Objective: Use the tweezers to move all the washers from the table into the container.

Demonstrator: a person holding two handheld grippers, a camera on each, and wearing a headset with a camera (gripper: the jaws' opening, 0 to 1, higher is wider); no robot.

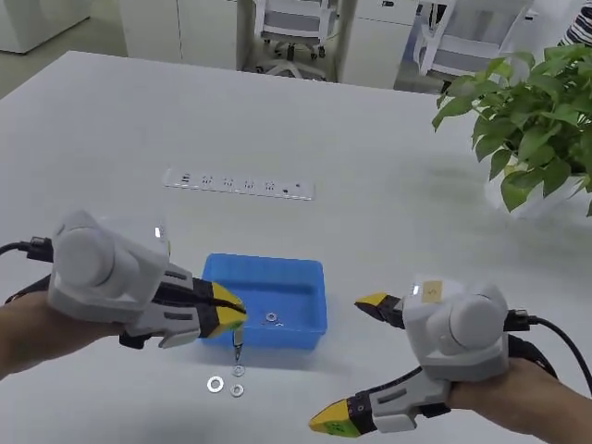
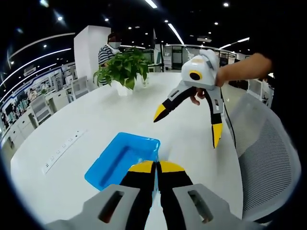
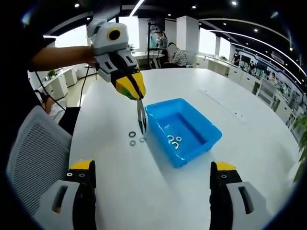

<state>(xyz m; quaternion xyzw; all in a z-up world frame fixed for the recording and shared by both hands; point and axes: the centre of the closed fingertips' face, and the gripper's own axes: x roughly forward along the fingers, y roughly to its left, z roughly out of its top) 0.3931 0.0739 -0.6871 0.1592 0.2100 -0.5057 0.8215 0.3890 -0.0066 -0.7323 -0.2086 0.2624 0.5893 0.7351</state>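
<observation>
Slipping of the tool is the main hazard: the tweezers (image 1: 237, 344) are thin and clamped only between the closed jaws of the left gripper (image 1: 229, 314). A sideways load when the tips meet the table (image 1: 111, 120) can therefore rotate them in the grip. Three washers (image 1: 215, 384) lie close together on the table at 6 o'clock of the container (image 1: 305, 277), just beside its near wall, so a misplaced tip can flick one away or nudge two at once. More washers already lie inside the container. Whether the tips hold a washer cannot be told. The left gripper reaches in from 9 o'clock, with the tweezers pointing straight down over the loose washers. The right gripper (image 1: 350, 363) hangs at 4 o'clock of the container, jaws spread wide and holding nothing.
</observation>
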